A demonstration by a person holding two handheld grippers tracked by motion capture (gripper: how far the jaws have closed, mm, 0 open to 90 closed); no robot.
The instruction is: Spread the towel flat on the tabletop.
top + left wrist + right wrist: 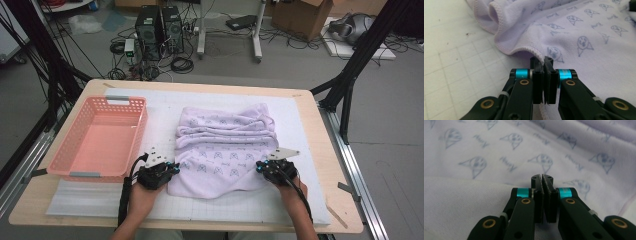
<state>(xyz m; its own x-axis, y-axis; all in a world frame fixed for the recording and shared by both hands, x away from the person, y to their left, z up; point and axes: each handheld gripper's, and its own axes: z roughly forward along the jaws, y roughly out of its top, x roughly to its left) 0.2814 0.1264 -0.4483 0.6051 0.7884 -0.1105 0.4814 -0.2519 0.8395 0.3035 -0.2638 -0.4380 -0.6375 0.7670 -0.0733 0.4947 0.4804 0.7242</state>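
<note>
A pale lilac towel (pixel 225 145) printed with small grey faces lies rumpled in loose folds on the white gridded mat (pixel 100 197). At the towel's near left edge, my left gripper (pixel 172 167) is shut, and in the left gripper view its jaws (pixel 541 60) pinch the stitched hem of the towel (pixel 586 37). My right gripper (pixel 260 167) sits at the near right edge. In the right gripper view its jaws (pixel 542 177) are shut with the towel (pixel 499 150) gathered between them. A hand holds each gripper from the near side.
A pink slotted basket (pixel 65 150) stands empty on the left of the table, close to my left gripper. The wooden table edge (pixel 340 210) frames the mat. Computer towers (pixel 160 30), cables and a cardboard box (pixel 300 15) sit on the floor beyond.
</note>
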